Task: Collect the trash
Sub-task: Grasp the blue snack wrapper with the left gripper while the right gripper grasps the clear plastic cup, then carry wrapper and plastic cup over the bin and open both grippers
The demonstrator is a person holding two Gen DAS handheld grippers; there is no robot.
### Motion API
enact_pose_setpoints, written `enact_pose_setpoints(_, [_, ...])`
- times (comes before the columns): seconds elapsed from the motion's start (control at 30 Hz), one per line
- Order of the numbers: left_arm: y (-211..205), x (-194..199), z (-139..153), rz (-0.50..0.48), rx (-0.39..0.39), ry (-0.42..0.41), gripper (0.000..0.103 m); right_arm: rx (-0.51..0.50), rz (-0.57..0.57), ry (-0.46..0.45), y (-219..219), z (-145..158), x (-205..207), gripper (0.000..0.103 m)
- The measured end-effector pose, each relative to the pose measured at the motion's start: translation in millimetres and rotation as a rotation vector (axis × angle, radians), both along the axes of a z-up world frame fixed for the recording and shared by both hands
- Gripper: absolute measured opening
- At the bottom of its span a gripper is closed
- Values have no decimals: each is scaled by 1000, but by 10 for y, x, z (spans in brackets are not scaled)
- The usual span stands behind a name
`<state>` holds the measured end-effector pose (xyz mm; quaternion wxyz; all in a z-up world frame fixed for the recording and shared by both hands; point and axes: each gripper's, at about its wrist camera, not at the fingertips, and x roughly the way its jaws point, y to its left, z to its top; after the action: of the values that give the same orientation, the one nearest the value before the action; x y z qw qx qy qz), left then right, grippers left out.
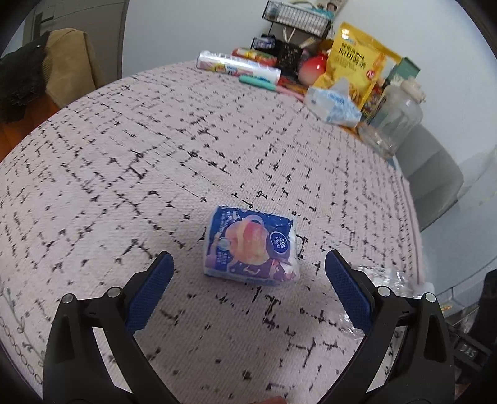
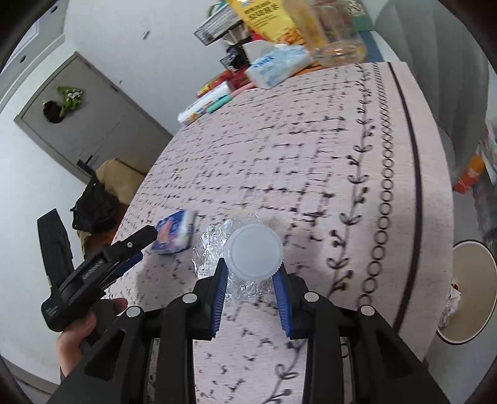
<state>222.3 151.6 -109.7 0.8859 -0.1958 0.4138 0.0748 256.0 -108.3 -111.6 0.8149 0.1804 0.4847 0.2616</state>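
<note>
A blue tissue pack [image 1: 251,248] with a peach picture lies on the patterned tablecloth, just ahead of and between the fingers of my open left gripper [image 1: 248,267]. It also shows in the right wrist view [image 2: 174,231]. My right gripper [image 2: 250,268] is shut on a crushed clear plastic bottle with a white cap [image 2: 253,251], held over the cloth near the table's right edge. The bottle's crumpled body [image 1: 385,279] shows at the right of the left wrist view. The left gripper [image 2: 146,236] appears beside the tissue pack in the right wrist view.
The table's far end holds a yellow snack bag [image 1: 357,59], a tissue box [image 1: 332,105], a glass jar [image 1: 394,121], a plastic roll [image 1: 239,66] and a wire rack [image 1: 295,15]. A white bin [image 2: 469,289] stands on the floor right of the table. A chair [image 1: 68,62] stands at left.
</note>
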Motion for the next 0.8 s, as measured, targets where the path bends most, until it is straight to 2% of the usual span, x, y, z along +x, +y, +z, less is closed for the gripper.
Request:
enact_pose_setpoints(0.13, [-88, 147, -94, -12, 29, 43, 97, 12, 1, 15, -36, -57, 29, 33])
enact_pose_setpoints(0.2, [-157, 196, -117, -9, 85, 66, 97, 19, -6, 17, -68, -75, 36, 46])
enact_pose_setpoints(0.23, [-182, 219, -124, -9, 107, 77, 97, 20, -13, 11, -92, -73, 35, 59])
enact_pose_setpoints(0.33, [-257, 265, -142, -17, 163, 96, 97, 22, -24, 1, -133, -75, 64, 64])
enact_pose_setpoints(0.37, [-271, 271, -148, -17, 177, 97, 92, 27, -29, 5, -146, -91, 88, 64])
enact_pose_setpoints(0.4, [-280, 272, -148, -12, 197, 99, 88, 29, -33, 11, -155, -112, 116, 64])
enact_pose_setpoints(0.43, [-281, 261, -135, -2, 220, 102, 76, 32, -40, 20, -167, -130, 148, 64])
enact_pose_setpoints(0.5, [-241, 238, -108, 4, 205, 98, 70, 45, -48, 27, -185, -144, 186, 61])
enact_pose_setpoints(0.53, [-226, 218, -95, -3, 190, 92, 67, 50, -50, 27, -180, -146, 205, 58])
enact_pose_setpoints(0.63, [-217, 138, -58, -19, 170, 78, 49, 74, -45, 45, -158, -179, 277, 36])
enact_pose_setpoints(0.8, [-214, -52, 84, -13, 145, 26, 43, 76, -64, 10, -160, -54, 241, 32])
